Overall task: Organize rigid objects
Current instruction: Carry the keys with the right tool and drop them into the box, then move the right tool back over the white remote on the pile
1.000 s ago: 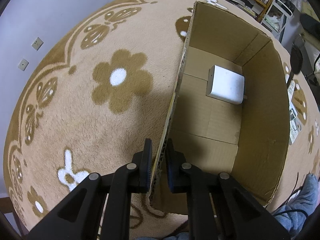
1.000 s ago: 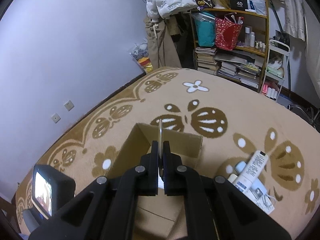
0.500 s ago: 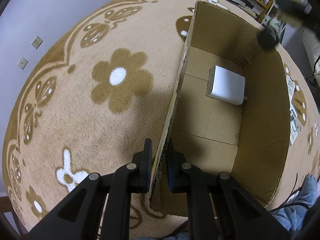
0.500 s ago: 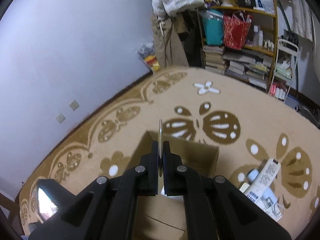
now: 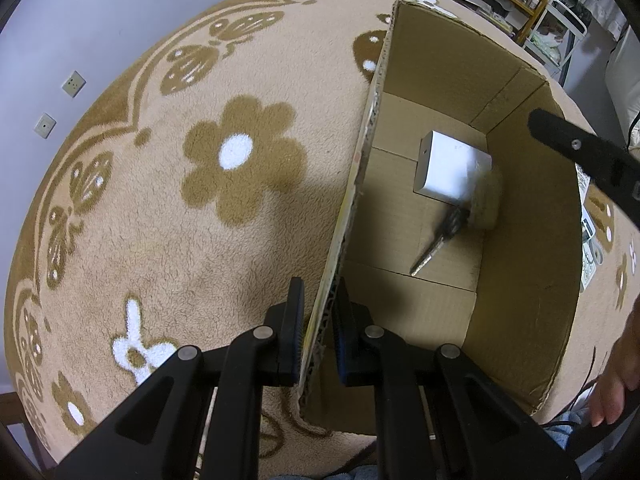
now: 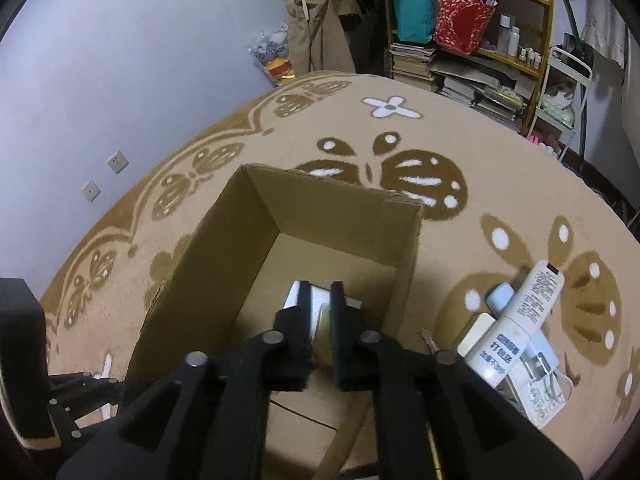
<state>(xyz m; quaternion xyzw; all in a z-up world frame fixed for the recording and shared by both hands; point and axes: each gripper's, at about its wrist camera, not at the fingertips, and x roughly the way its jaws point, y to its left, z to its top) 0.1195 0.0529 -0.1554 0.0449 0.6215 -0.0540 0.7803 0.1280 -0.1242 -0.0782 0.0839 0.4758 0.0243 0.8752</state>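
Two fingers (image 5: 292,330) straddling box wall (image 5: 348,216), mirror (image 5: 476,204) inside

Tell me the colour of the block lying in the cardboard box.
White. The block shows best in the left wrist view, on the cardboard box floor.

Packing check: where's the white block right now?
Left wrist view: the white block lies on the box floor near the far wall, a blurred brush beside it.

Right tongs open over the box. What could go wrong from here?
1. The blurred tan round item with its metal key-like piece is moving beside the white square box; it may knock it.
2. The left tongs pinch one wall of the brown cardboard box; a tug could tip it.
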